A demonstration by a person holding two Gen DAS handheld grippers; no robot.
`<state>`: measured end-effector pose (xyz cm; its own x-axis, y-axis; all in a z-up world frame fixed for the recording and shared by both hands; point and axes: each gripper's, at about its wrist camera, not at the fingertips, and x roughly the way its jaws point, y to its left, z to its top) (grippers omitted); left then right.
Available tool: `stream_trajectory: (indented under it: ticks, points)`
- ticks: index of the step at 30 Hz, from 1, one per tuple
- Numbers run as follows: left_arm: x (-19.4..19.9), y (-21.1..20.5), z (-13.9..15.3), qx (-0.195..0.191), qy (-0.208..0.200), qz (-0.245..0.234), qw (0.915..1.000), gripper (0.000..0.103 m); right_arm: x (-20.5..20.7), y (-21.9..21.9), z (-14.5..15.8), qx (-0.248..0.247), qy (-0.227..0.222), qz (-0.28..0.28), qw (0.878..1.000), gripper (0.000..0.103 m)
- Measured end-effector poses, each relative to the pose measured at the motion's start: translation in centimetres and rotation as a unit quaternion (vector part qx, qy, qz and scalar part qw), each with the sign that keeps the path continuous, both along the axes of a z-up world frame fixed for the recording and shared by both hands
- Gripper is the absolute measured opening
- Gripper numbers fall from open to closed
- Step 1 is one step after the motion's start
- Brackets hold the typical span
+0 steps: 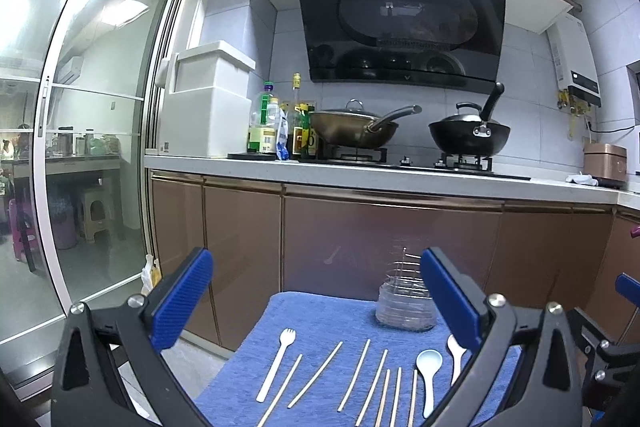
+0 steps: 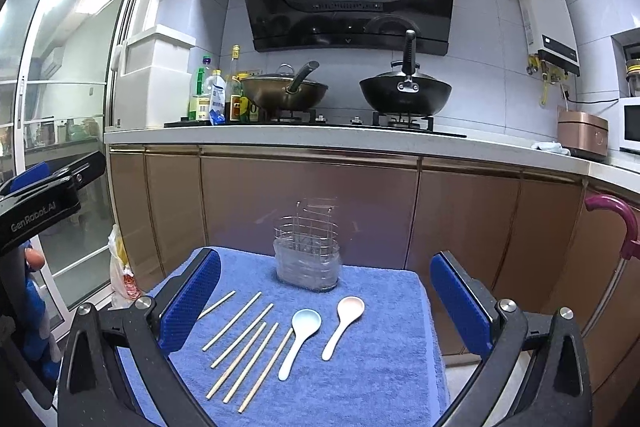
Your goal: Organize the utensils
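Now we are holding both grippers above a blue towel-covered stand (image 2: pixel 372 359) in front of the brown kitchen cabinets (image 2: pixel 312 203). Our left gripper (image 1: pixel 316 303) is standing wide open, its two blue ribbed pads (image 1: pixel 182 301) far apart, and it is gripping nothing and touching nothing. Our right gripper (image 2: pixel 326 303) is also standing wide open, with nothing between its blue pads (image 2: pixel 190 301).

On the blue towel the utensils are lying in a loose row. In the left wrist view we are seeing a white plastic fork (image 1: pixel 276 365) at the left end, then several pale wooden chopsticks (image 1: pixel 354 375), then a light blue plastic spoon (image 1: pixel 428 379), and a pale pink plastic spoon (image 1: pixel 456 359) partly hidden behind the right finger. In the right wrist view the chopsticks (image 2: pixel 244 345) are lying side by side, slanting up to the right, and the light blue spoon (image 2: pixel 298 341) is lying just beside them, with the pink spoon (image 2: pixel 344 323) near it on the right; both bowls are pointing away from us.

At the far edge of the towel a wire utensil holder in a clear plastic base (image 2: pixel 307 259) is standing upright, apart from the utensils. We cannot tell if anything is inside it.

Behind, on the white counter (image 2: pixel 280 139), a bronze wok with lid (image 2: pixel 284 91) and a black wok (image 2: pixel 404 93) are sitting on the stove.
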<state>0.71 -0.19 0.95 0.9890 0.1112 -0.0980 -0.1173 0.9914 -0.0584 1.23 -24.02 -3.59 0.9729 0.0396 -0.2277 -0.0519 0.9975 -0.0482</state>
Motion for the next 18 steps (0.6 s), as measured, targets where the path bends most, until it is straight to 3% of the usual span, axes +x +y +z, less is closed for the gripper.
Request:
stream_trajectory:
  ticks: [18]
  points:
    - [-1.7,3.0,-0.1,-0.041,-0.001,0.017,0.9990,0.103,-0.6,2.4,0.5,-0.033,-0.015,0.005,0.999,0.103]
